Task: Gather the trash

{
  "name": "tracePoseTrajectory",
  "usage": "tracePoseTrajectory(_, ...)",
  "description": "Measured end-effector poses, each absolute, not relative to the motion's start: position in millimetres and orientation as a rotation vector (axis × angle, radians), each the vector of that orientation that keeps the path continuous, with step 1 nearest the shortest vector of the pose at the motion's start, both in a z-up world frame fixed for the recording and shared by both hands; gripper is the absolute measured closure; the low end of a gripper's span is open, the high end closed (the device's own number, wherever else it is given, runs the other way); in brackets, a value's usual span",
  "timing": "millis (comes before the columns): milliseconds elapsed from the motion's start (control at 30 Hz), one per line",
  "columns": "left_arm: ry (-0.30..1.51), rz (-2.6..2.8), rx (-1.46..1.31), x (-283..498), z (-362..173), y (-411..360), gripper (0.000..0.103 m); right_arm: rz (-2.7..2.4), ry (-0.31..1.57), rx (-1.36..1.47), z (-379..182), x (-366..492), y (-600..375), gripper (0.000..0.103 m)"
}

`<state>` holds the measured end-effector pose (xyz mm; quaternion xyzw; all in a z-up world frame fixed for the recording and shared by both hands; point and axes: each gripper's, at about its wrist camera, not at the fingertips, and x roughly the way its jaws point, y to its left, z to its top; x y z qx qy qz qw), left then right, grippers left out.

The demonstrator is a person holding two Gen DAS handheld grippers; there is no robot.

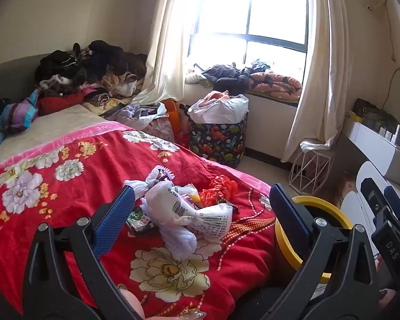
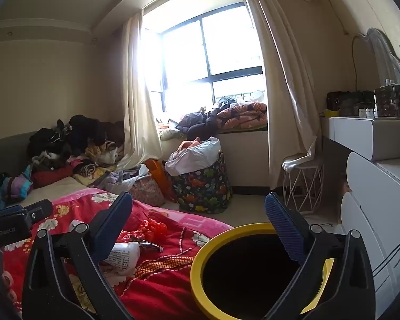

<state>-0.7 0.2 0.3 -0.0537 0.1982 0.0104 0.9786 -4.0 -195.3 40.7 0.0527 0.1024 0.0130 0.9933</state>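
A heap of trash lies on the red flowered blanket [image 1: 53,213]: white printed plastic bags [image 1: 189,213], a red plastic bag [image 1: 218,189] and a dark wrapper [image 1: 140,221]. My left gripper [image 1: 200,208] is open and empty, its fingers either side of the heap, a little above it. A yellow-rimmed black bin [image 2: 253,269] stands by the bed's right edge; it also shows in the left wrist view [image 1: 320,213]. My right gripper [image 2: 200,224] is open and empty above the bin's rim. The red bag [image 2: 152,226] and a white bag [image 2: 122,256] show in the right wrist view.
Clothes are piled [image 1: 88,69] at the bed's head. A dinosaur-print basket [image 1: 218,136] and a white wire stool [image 1: 309,170] stand on the floor under the window. A white dresser [image 2: 373,181] runs along the right wall.
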Motion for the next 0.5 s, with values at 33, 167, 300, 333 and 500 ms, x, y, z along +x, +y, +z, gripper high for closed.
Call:
tracePoseTrajectory(33,0.400,0.019,-0.108,-1,0,0,0.010,0.026,0.207,0.107,41,-4,-195,0.006)
tracePoseTrajectory(167,0.400,0.020,-0.109,-1,-1,-2,0.010,0.023,0.211,0.107,42,-5,-196,0.006)
tracePoseTrajectory(300,0.401,0.025,-0.109,-2,-2,-6,0.010,0.017,0.215,0.108,39,-7,-199,0.006)
tracePoseTrajectory(333,0.401,0.018,-0.113,4,-3,-10,0.010,0.017,0.214,0.106,39,-8,-200,0.006)
tracePoseTrajectory(500,0.401,0.015,-0.118,3,0,-8,0.010,0.003,0.213,0.092,38,-6,-198,0.006)
